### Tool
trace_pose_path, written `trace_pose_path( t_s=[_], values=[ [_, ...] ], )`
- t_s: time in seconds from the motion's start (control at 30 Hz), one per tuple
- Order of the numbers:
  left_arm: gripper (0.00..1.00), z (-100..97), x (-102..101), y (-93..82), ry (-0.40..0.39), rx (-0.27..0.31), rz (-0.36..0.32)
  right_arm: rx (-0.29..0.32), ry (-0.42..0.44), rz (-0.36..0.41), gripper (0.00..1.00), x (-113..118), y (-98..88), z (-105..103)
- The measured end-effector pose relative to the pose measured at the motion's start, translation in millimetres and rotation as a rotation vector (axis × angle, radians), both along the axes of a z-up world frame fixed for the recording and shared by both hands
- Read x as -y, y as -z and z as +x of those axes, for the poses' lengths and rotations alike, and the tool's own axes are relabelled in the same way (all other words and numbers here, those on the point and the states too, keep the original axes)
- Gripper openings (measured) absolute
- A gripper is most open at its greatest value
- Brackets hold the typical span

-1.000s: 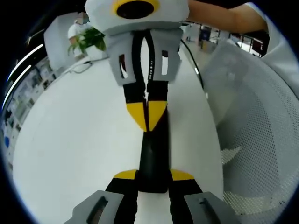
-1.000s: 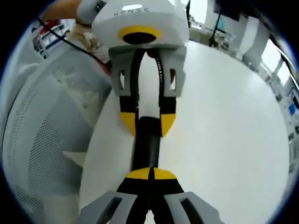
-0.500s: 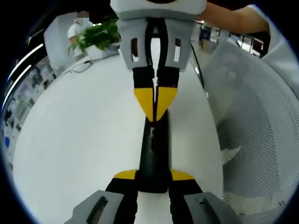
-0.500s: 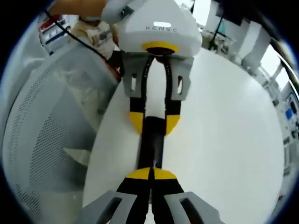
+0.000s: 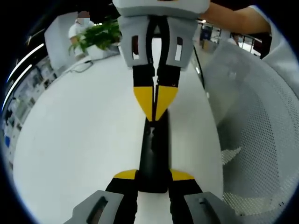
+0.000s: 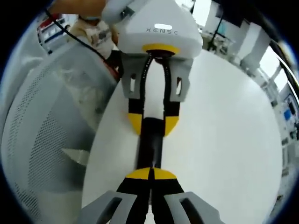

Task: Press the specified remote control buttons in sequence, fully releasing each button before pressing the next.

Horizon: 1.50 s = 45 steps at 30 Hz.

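I'm looking down my left tool at the black remote control, which lies lengthwise on the white table and runs from the 6 o'clock edge of the left gripper view up toward centre. My left tool is clamped on the near end of the remote, its yellow-tipped jaws pressed against both sides. Coming in from 12 o'clock is my right tool, its yellow tips drawn together into one point that rests on the far part of the remote's top face. Switching to the right gripper view, the right tool is clenched, jaws meeting at a seam with nothing between them, the tips right down on the remote control. Across from it, at 12 o'clock, the left tool grips the other end. A white mesh chair stands at 9 o'clock, just beside the table. A leafy green plant sits at 11 o'clock in the left gripper view.
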State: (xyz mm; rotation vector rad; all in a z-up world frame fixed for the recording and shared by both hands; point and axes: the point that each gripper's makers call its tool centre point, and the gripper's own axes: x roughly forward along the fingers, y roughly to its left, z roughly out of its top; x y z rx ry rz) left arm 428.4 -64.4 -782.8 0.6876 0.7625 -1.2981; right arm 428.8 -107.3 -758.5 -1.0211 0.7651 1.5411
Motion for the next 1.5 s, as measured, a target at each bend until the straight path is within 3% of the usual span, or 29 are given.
trace_pose_path(
  t_s=[0.8, 1.5],
  values=[
    [0.24, 0.3, 0, -0.1, 0.000, -0.005, -0.009, -0.029, -0.026, -0.023, 0.00, -4, 14.8, -4],
    [0.23, 0.1, 0, 0.1, 0.003, -0.008, -0.018, -0.067, -0.021, -0.055, 0.00, -4, 15.9, -4]
  ],
)
